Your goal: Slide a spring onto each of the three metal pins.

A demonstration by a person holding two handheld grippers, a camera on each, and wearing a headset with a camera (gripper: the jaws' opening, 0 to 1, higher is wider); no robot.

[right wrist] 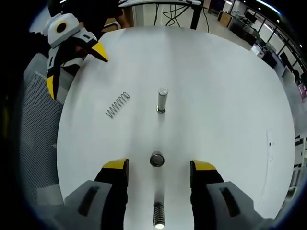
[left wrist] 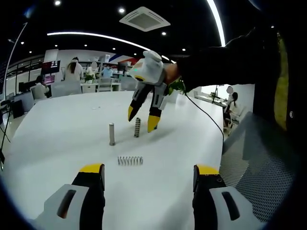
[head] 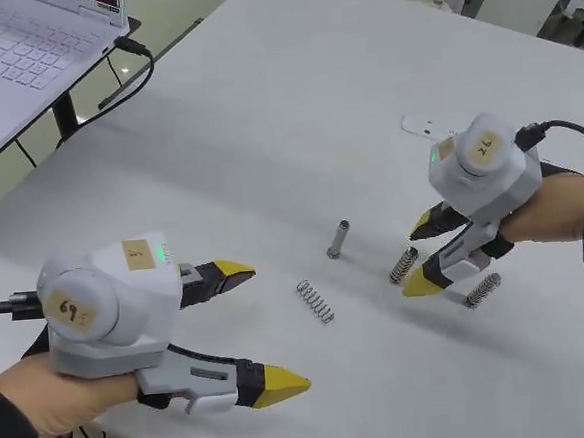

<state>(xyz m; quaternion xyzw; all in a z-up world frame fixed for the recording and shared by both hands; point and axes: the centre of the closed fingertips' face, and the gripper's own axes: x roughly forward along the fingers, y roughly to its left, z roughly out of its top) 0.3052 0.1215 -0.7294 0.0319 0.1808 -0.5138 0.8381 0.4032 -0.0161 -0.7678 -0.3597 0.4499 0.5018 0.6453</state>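
Presently, left to right on the white table (head: 294, 109): left gripper (head: 278, 328), jaws spread wide and holding nothing; one loose spring (head: 315, 302) lying flat near a bare upright pin (head: 339, 239). Next, a spring-fitted pin (head: 403, 264) standing between the parted jaws of the right gripper (head: 416, 260), untouched by them. Last, a second spring-fitted pin (head: 483, 289) just beside that gripper.

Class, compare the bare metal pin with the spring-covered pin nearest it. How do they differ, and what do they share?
The bare pin shows a smooth shaft; the spring-covered pin wears a spring. The bare pin stands in the open; the spring-covered pin stands between the open jaws of the right gripper. Both stand upright.
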